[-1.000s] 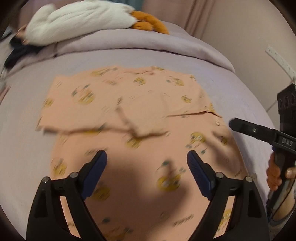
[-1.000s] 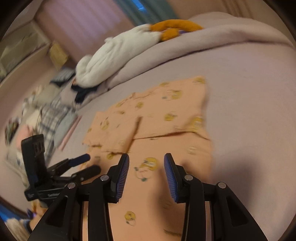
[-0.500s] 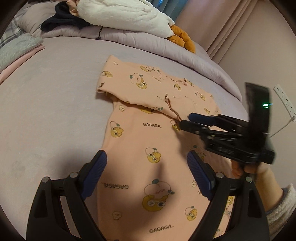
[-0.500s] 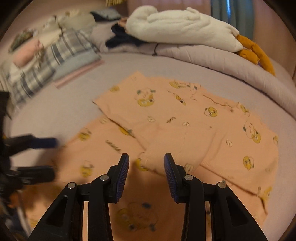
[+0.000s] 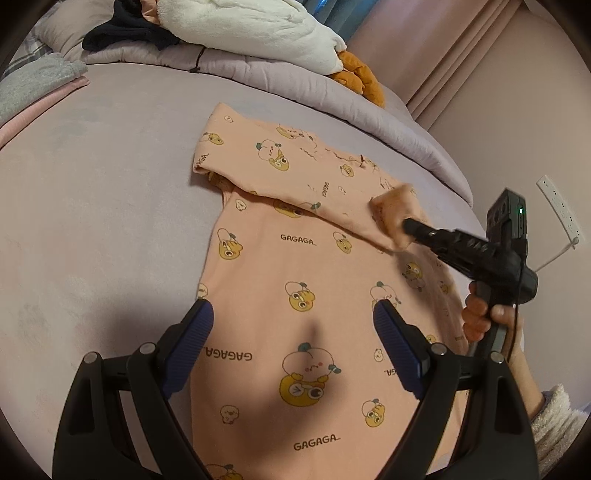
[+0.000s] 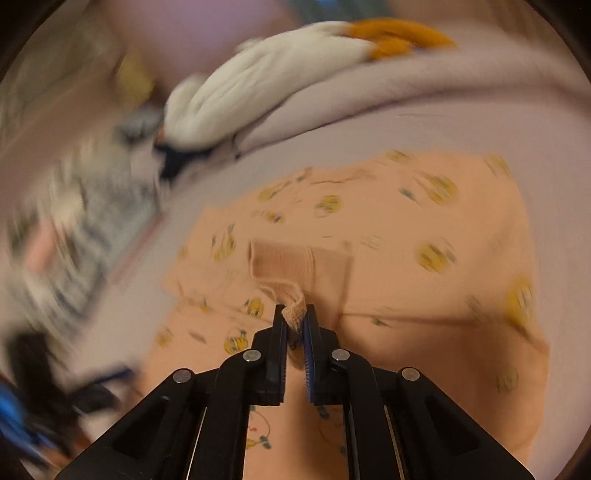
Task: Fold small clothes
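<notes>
**A:** What's my right gripper point(image 6: 294, 320) doing?

**B:** From my seat, its jaws are clamped on the ribbed cuff point(image 6: 295, 312) of the peach cotton baby top printed with yellow ducks point(image 5: 295, 266). In the left wrist view it comes in from four o'clock, with the person's hand point(image 5: 480, 314) wrapped round the grip and a fluffy white sleeve point(image 5: 554, 417) below it. The cuff is lifted off the garment there.

**A:** And my left gripper point(image 5: 293, 350)?

**B:** Spread wide with nothing between its blue ribbed pads point(image 5: 192, 339), hanging above the lower body of the top, tilted downward.

**A:** Where's the top?

**B:** Flat on the lilac bed cover point(image 5: 92, 206), its far sleeve folded across at twelve o'clock.

**A:** What's around it?

**B:** A rolled lilac quilt point(image 5: 295, 92) at twelve, carrying a white plush toy with orange feet point(image 5: 258, 29) and a dark garment point(image 5: 125, 29). Folded grey and pink cloth point(image 5: 33, 92) sits at ten. Nothing stands between the grippers and the top.

**A:** Any difference between the views?

**B:** Only the left one shows the hand, a white power strip point(image 5: 559, 206) on the wall at three and the pink curtain point(image 5: 443, 62). The right view is blurred; it shows the pinch close up.
</notes>
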The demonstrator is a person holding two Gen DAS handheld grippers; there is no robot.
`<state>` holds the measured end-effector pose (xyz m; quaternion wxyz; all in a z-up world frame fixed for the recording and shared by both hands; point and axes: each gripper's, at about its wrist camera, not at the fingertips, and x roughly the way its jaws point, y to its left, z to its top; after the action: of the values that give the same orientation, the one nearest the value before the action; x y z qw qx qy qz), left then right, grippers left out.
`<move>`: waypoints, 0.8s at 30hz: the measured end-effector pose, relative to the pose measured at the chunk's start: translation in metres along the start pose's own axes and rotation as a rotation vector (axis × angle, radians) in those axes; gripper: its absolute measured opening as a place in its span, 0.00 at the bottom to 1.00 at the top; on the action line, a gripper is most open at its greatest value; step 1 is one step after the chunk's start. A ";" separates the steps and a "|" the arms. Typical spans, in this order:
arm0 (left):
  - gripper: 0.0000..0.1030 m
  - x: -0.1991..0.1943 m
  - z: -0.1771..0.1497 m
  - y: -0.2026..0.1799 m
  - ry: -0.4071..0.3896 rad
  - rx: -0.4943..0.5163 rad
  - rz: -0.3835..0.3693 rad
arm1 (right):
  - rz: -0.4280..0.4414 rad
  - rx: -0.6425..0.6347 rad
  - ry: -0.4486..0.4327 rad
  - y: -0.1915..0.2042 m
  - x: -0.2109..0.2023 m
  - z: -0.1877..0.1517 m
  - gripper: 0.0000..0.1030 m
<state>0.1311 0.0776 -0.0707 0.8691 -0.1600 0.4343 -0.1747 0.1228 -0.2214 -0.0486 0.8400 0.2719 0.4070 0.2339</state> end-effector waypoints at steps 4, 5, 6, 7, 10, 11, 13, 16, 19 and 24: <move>0.86 0.000 -0.002 0.001 0.006 -0.005 0.013 | 0.052 0.136 -0.004 -0.031 -0.011 -0.001 0.27; 0.86 0.000 -0.003 0.001 0.006 -0.004 0.019 | 0.077 0.163 0.007 -0.035 -0.010 -0.002 0.39; 0.86 0.000 -0.003 0.001 0.007 -0.006 0.021 | 0.094 0.181 0.010 -0.036 -0.009 -0.002 0.43; 0.86 0.000 -0.004 0.001 0.010 -0.009 0.019 | 0.109 0.195 0.010 -0.036 -0.008 -0.001 0.43; 0.86 0.002 -0.004 0.001 0.019 -0.016 0.022 | 0.059 0.164 0.008 -0.027 -0.003 0.004 0.43; 0.86 0.003 -0.005 0.000 0.024 -0.015 0.025 | 0.013 0.141 0.025 -0.022 0.001 0.006 0.41; 0.86 0.003 -0.005 0.000 0.029 -0.014 0.029 | -0.057 0.093 0.053 -0.015 0.006 0.012 0.11; 0.86 0.004 -0.005 0.002 0.032 -0.019 0.030 | -0.121 -0.002 0.017 0.004 -0.005 0.025 0.06; 0.86 0.004 -0.004 0.005 0.036 -0.032 0.024 | -0.138 -0.028 -0.054 0.010 -0.027 0.049 0.06; 0.86 0.004 -0.004 0.009 0.036 -0.035 0.019 | -0.246 -0.018 -0.046 -0.013 -0.043 0.071 0.06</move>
<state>0.1313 0.0829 -0.0795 0.8597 -0.1680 0.4545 -0.1617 0.1584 -0.2762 0.0043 0.8740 0.2178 0.4157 0.1262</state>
